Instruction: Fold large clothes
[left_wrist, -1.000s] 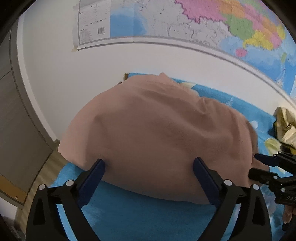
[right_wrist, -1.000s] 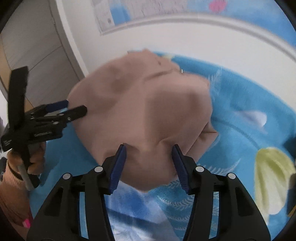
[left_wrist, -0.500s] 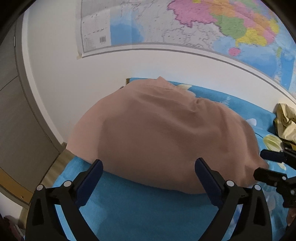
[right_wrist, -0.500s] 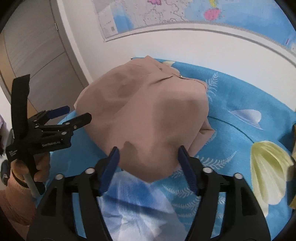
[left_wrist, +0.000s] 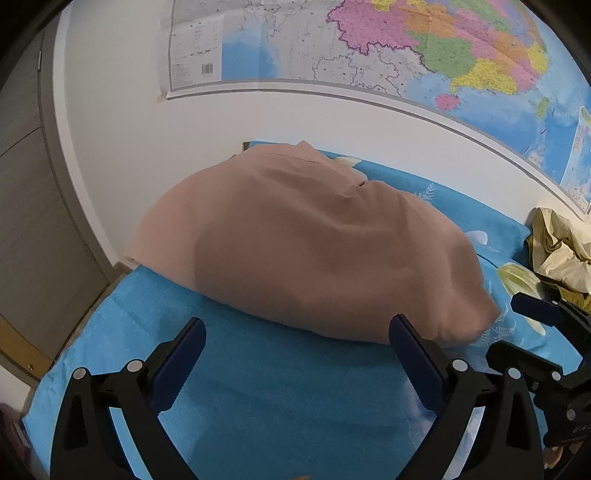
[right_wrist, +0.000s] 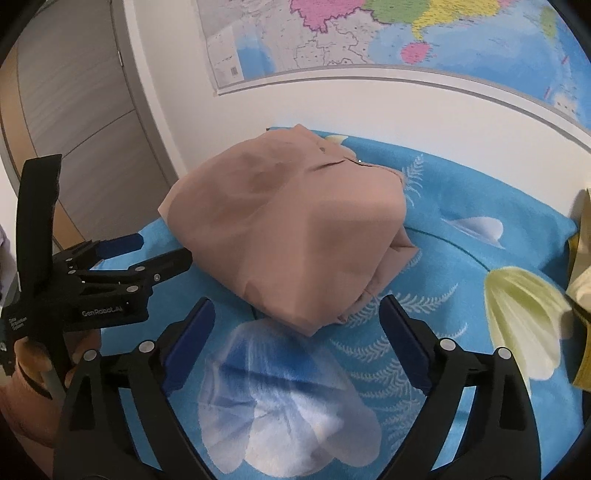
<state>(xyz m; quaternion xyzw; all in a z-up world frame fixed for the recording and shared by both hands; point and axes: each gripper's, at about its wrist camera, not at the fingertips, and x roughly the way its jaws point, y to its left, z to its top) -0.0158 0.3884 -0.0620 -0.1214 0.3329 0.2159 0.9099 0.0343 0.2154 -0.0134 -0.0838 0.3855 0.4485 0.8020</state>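
Observation:
A folded tan garment (left_wrist: 317, 247) lies on the blue flowered bed sheet (left_wrist: 280, 398), near the bed's far left corner; it also shows in the right wrist view (right_wrist: 295, 236). My left gripper (left_wrist: 297, 334) is open and empty, just short of the garment's near edge. My right gripper (right_wrist: 297, 314) is open and empty, its jaws on either side of the garment's near corner without touching it. The left gripper also shows at the left of the right wrist view (right_wrist: 159, 251). The right gripper shows at the right edge of the left wrist view (left_wrist: 517, 328).
A crumpled pale yellow garment (left_wrist: 557, 251) lies at the right on the bed, by the wall. A map (left_wrist: 369, 44) hangs on the white wall behind. A grey door (right_wrist: 74, 110) and the wooden floor (left_wrist: 22, 350) are at the left, past the bed's edge.
Both grippers have pulled back from the tan garment and opened wider. The garment, held at its near edge a second ago, now lies released and settled flat on the sheet.

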